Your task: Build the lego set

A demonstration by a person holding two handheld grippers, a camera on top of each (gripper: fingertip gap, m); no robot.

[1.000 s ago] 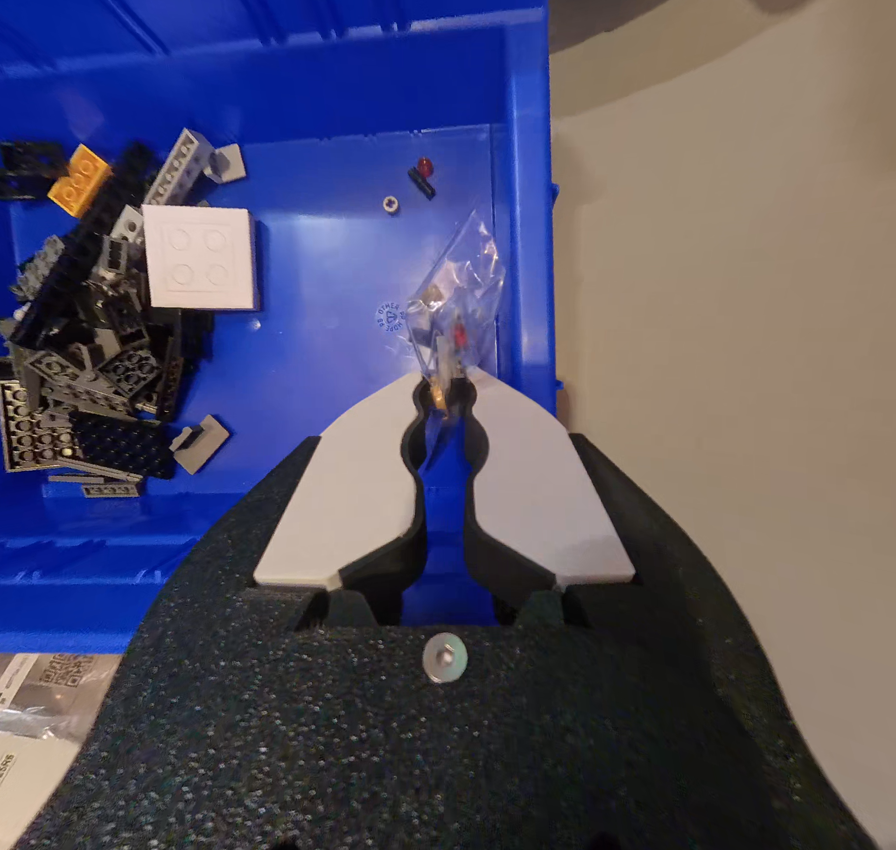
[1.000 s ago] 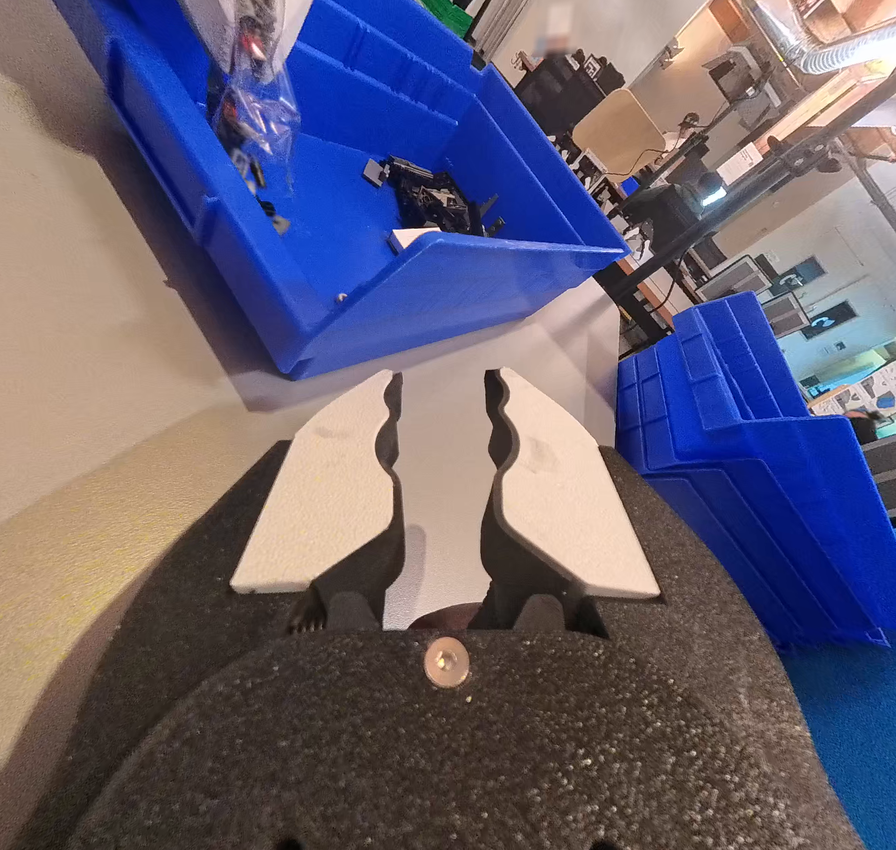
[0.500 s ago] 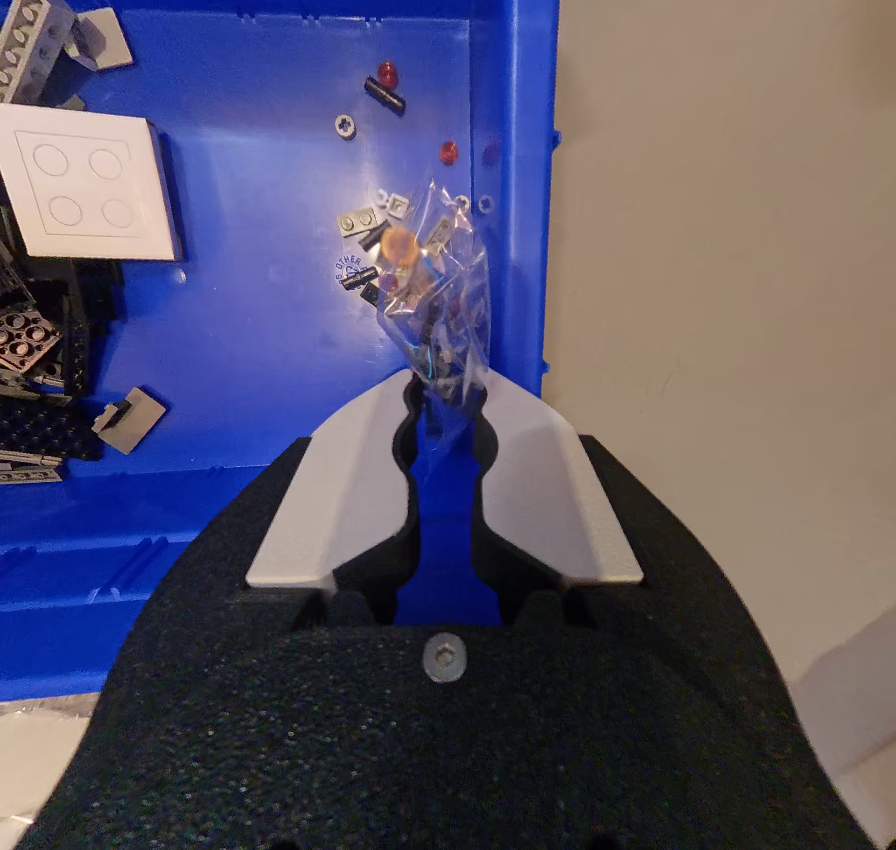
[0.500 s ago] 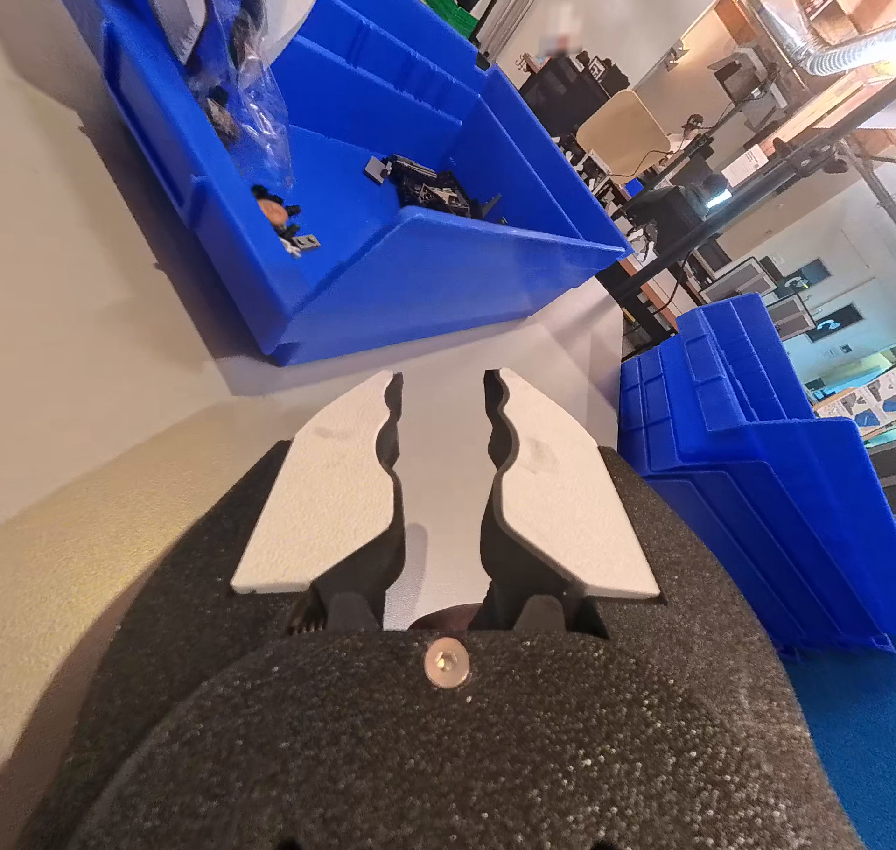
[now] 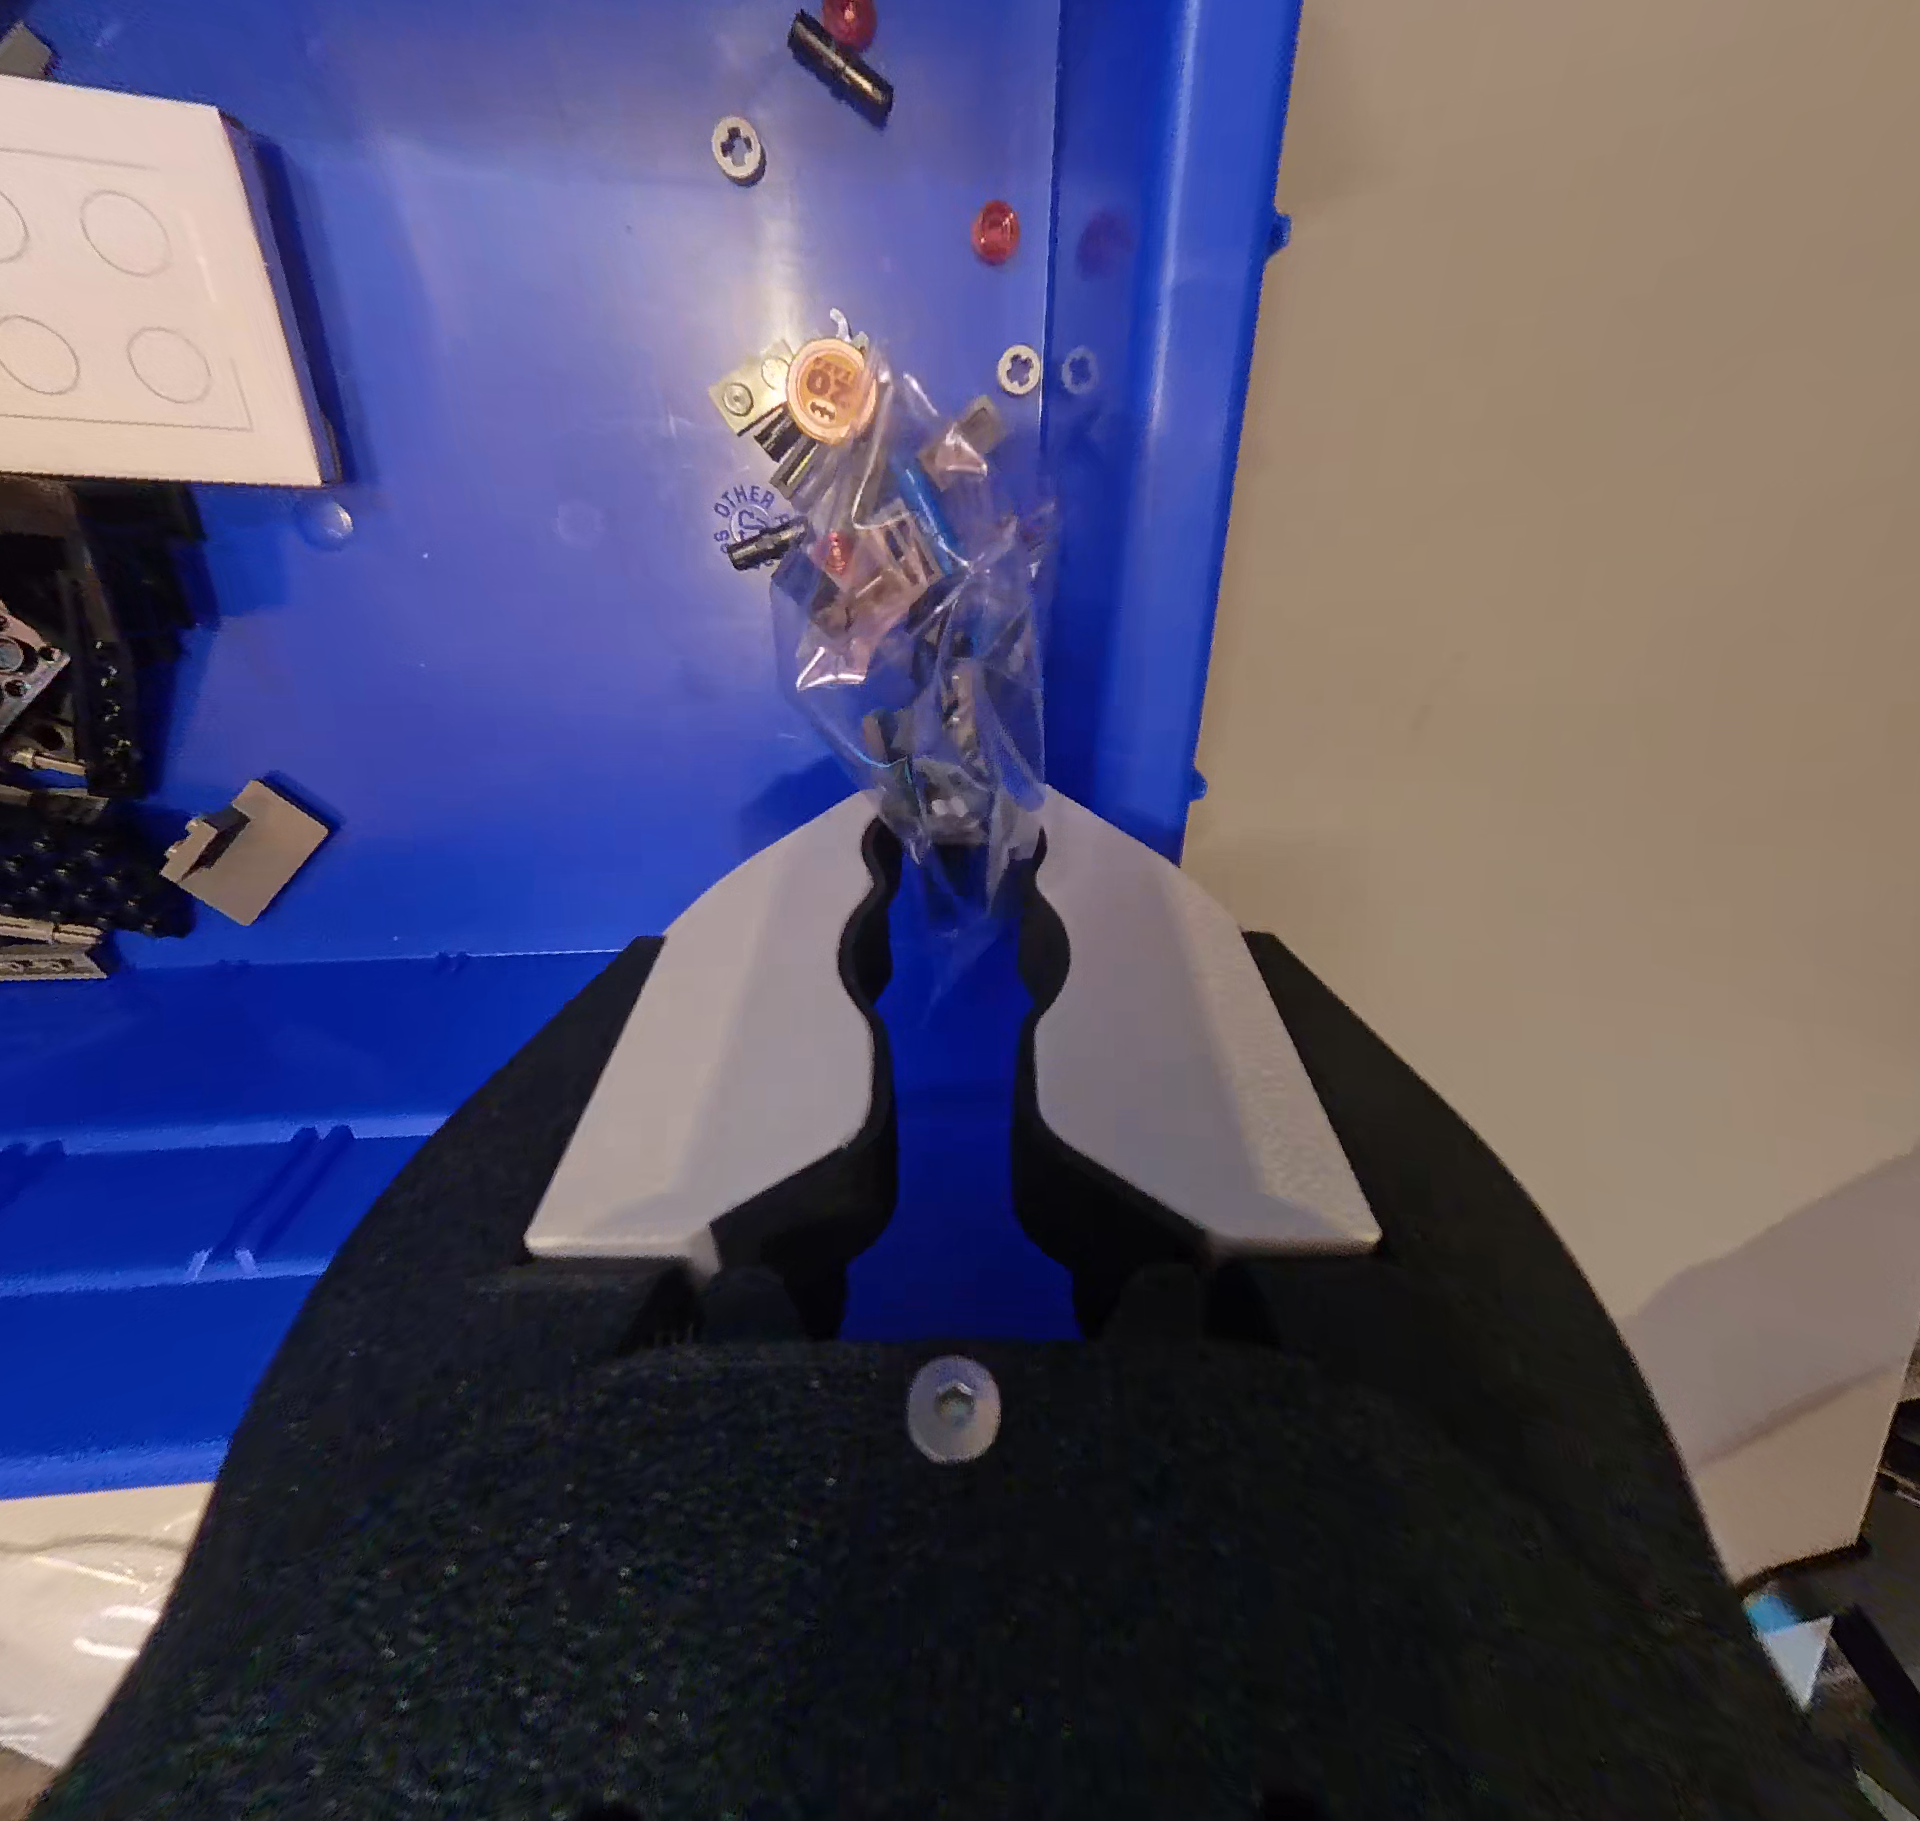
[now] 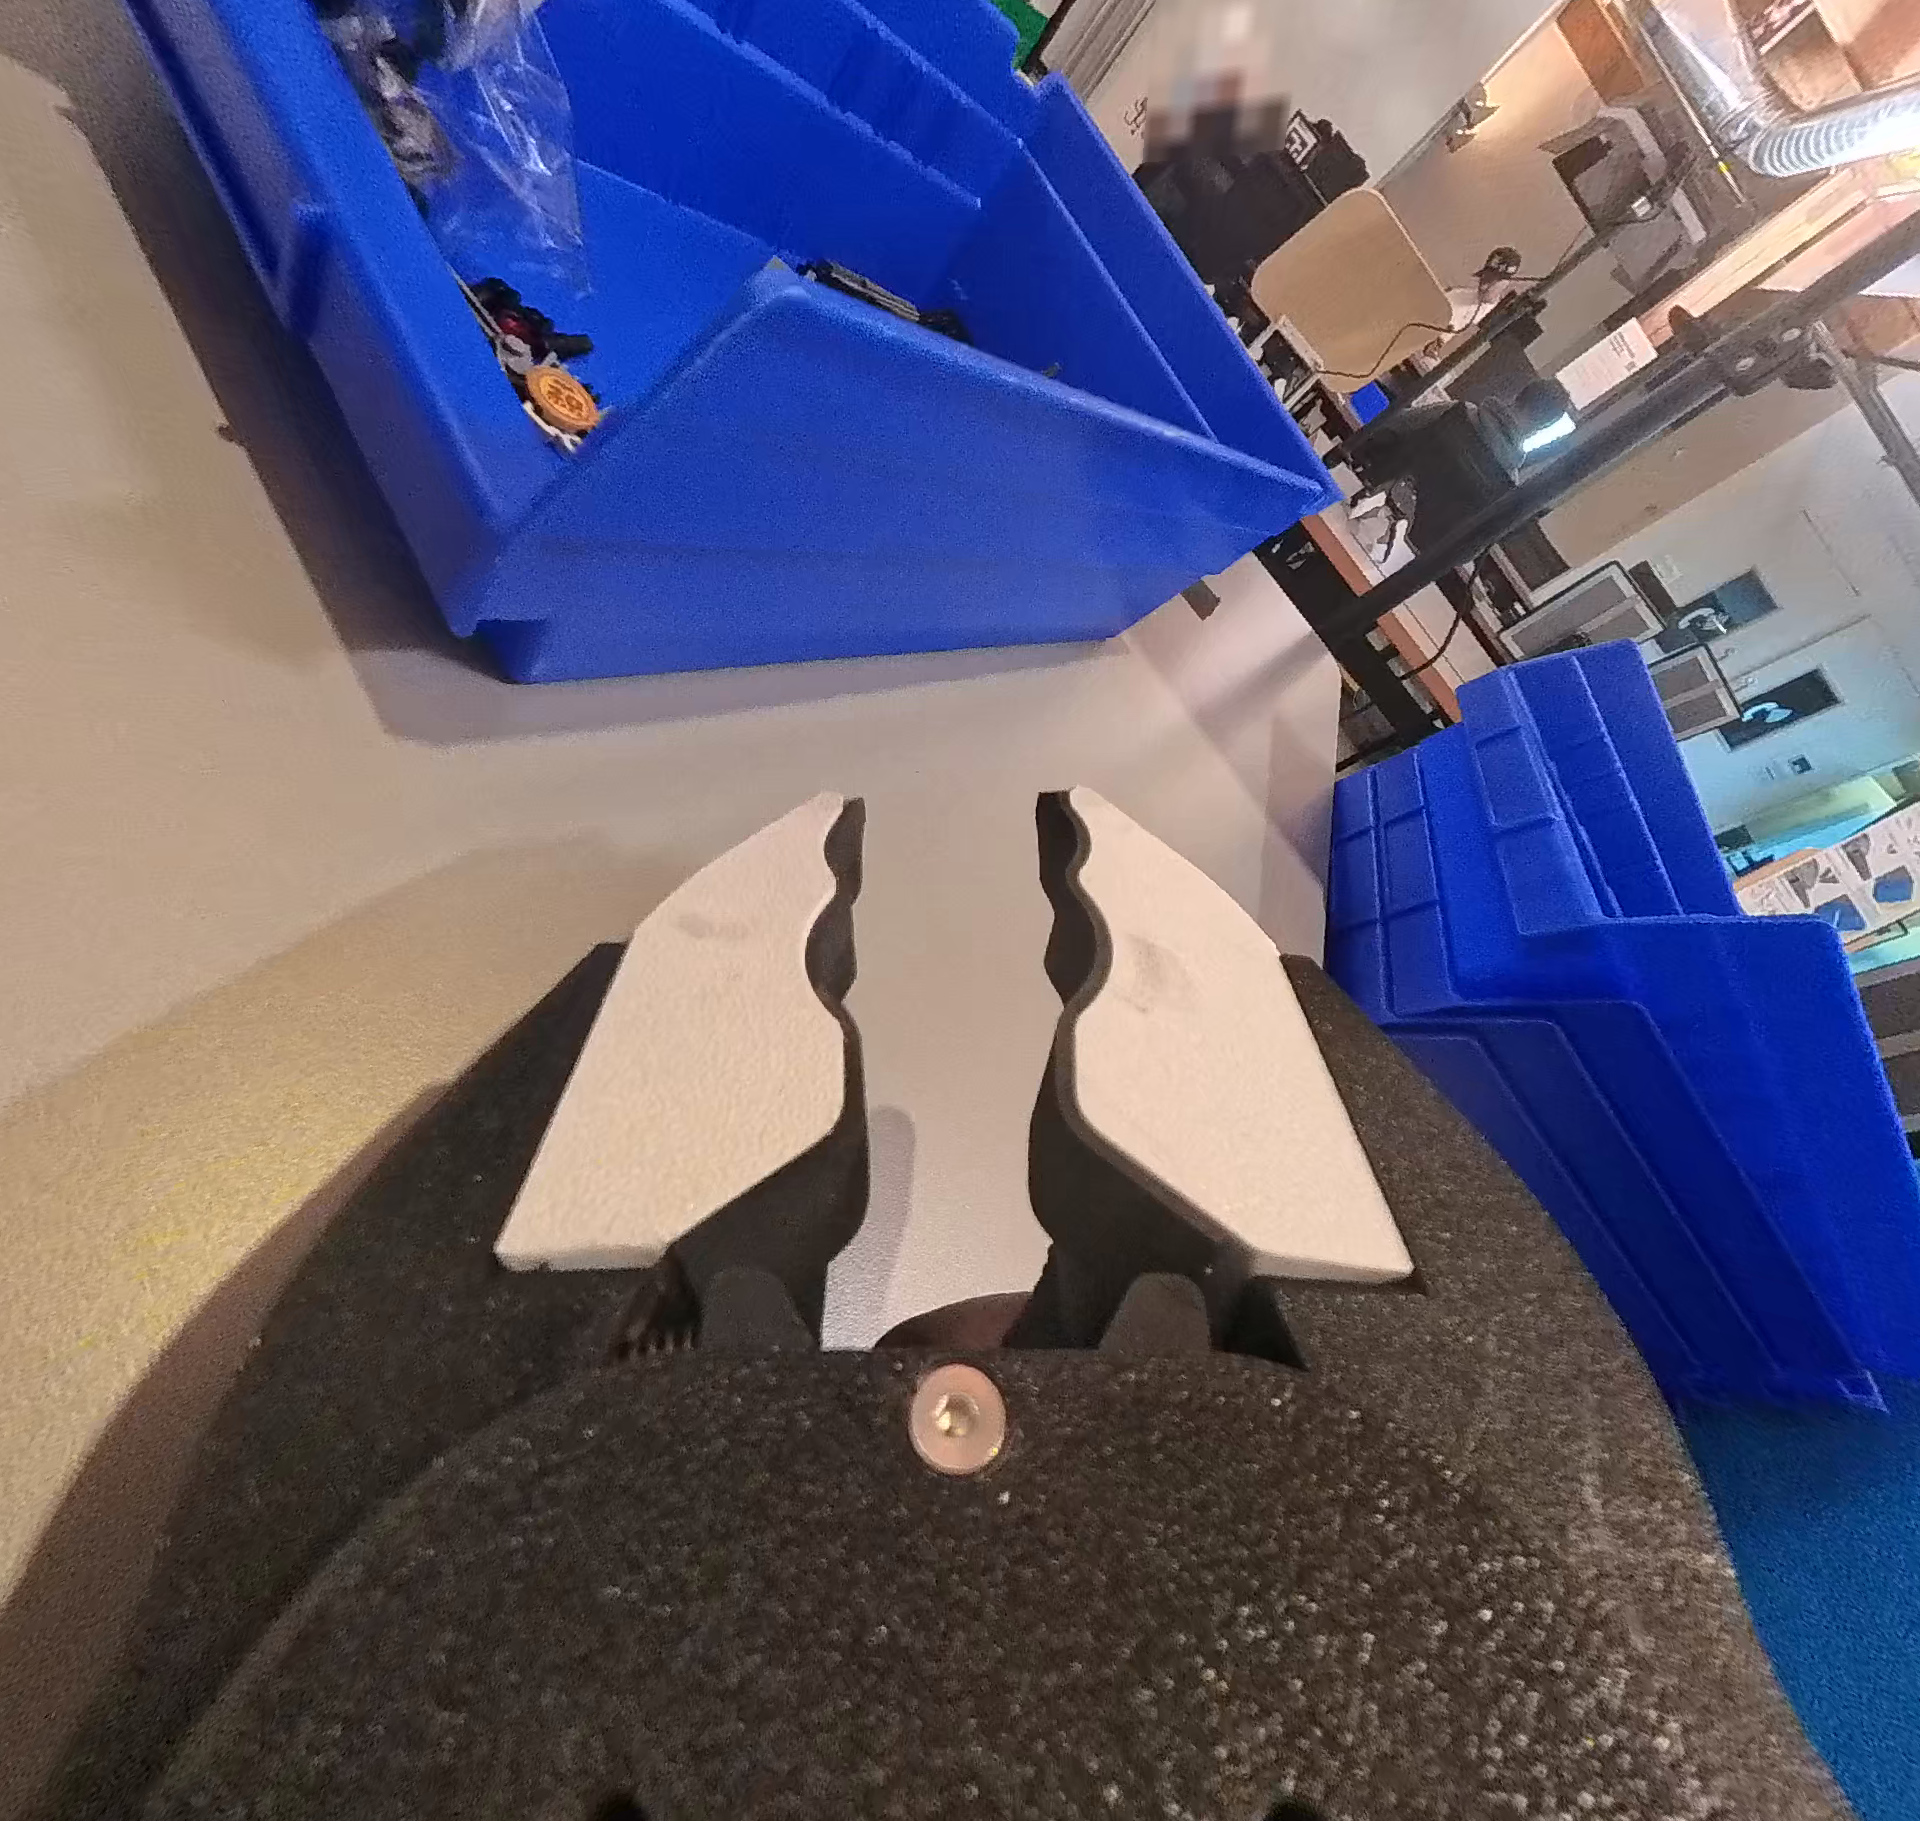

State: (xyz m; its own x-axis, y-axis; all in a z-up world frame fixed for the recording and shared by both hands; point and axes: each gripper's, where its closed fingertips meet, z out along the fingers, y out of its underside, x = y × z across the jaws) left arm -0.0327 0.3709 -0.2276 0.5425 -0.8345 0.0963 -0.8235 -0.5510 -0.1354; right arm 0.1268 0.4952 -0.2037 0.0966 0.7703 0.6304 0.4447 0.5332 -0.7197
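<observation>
**A:** What did the left claw have?

**B:** A clear plastic bag of small building pieces. The fingertips stood only partly apart, and the bag's bunched end filled the gap between them, so it looked pinched there. The rest of the bag hung out over the floor of the blue bin, close to the bin's right wall.

**A:** Was anything out of the bag?

**B:** Some of it, by the look of things. An orange round piece lay at the bag's far end with a few grey and black bits. Red studs and grey rings were scattered loose on the bin floor beyond it. Several pieces were plainly inside the bag, so I would judge it part emptied at most.

**A:** And the other one?

**B:** The right claw was open and held nothing, with bare desk showing between its fingers. It hung low, well apart from the bin.

**A:** What else was in the bin?

**B:** A white square plate and a heap of dark bricks, both on the left side.

**A:** And the surroundings?

**B:** The desk was pale, smooth and matte. A stack of blue bins stood to the right of it, on a blue floor. Further back was a workshop room with benches, a tan chair back and a silver duct overhead.
</observation>
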